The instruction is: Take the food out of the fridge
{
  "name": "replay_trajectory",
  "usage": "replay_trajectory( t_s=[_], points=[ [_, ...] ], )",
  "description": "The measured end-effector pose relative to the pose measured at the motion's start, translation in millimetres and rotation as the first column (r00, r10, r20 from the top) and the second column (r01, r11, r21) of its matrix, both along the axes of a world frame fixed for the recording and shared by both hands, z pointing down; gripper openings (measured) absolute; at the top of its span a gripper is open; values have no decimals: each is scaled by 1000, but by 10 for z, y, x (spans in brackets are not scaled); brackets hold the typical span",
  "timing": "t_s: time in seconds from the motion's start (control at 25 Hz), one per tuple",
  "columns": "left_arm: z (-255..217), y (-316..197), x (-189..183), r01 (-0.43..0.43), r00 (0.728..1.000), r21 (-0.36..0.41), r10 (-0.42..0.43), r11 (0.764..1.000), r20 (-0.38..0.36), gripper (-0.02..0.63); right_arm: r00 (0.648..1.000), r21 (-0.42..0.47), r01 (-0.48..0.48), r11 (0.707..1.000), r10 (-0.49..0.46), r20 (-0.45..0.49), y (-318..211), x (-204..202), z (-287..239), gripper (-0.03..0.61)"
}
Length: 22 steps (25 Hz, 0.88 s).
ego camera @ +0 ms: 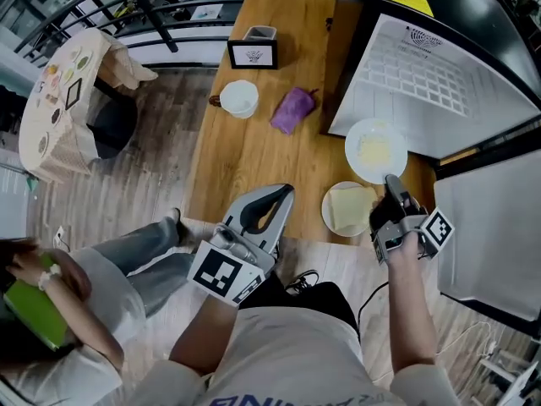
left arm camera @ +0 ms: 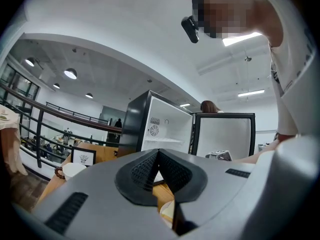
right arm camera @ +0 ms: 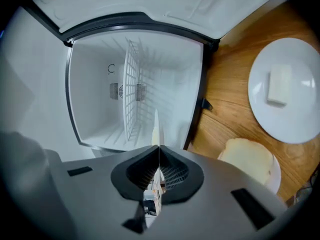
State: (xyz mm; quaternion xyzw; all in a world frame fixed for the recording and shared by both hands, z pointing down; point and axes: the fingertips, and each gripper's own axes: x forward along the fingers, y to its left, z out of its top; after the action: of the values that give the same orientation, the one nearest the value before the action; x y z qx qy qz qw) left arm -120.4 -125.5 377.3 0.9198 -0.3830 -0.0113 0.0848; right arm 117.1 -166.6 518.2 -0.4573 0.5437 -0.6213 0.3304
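Observation:
The small fridge (ego camera: 423, 74) stands open on the wooden table (ego camera: 245, 159), and its inside (right arm camera: 100, 109) shows only a bare wire shelf (right arm camera: 131, 94). Before it on the table lie a white plate with a pale block (ego camera: 376, 149) (right arm camera: 285, 89) and a plate with a bread slice (ego camera: 349, 208) (right arm camera: 248, 160). My right gripper (ego camera: 391, 182) (right arm camera: 157, 146), rolled on its side, hovers beside both plates and points into the fridge. It is shut on a thin pale slice (right arm camera: 156, 126), seen edge-on; what food it is I cannot tell. My left gripper (ego camera: 283, 194) (left arm camera: 158, 151) is shut and empty over the table's near edge.
The fridge door (ego camera: 486, 227) hangs open at the right. Further along the table stand a white bowl (ego camera: 239, 98), a purple cloth (ego camera: 293, 110) and a framed sign (ego camera: 252, 55). A person (ego camera: 51, 303) sits at lower left near a cloth-covered round table (ego camera: 59, 100).

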Motion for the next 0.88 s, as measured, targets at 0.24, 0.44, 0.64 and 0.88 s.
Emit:
replay_trajectory(
  t_s=[0.24, 0.44, 0.64, 0.88],
  points=[
    [-23, 251, -161, 31, 999, 12, -31, 999, 15, 8, 994, -3, 107, 994, -107, 8, 452, -428, 33, 25],
    [7, 441, -346, 67, 997, 6, -67, 998, 30, 8, 976, -5, 218, 976, -218, 8, 591, -945, 208, 25],
    [66, 607, -510, 89, 995, -11, -89, 996, 43, 8, 955, -47, 296, 954, -296, 9, 694, -1456, 481, 25],
    [122, 702, -660, 101, 994, -15, -100, 995, 53, 8, 943, -92, 330, 940, -333, -22, 726, -1789, 764, 25]
  ],
)
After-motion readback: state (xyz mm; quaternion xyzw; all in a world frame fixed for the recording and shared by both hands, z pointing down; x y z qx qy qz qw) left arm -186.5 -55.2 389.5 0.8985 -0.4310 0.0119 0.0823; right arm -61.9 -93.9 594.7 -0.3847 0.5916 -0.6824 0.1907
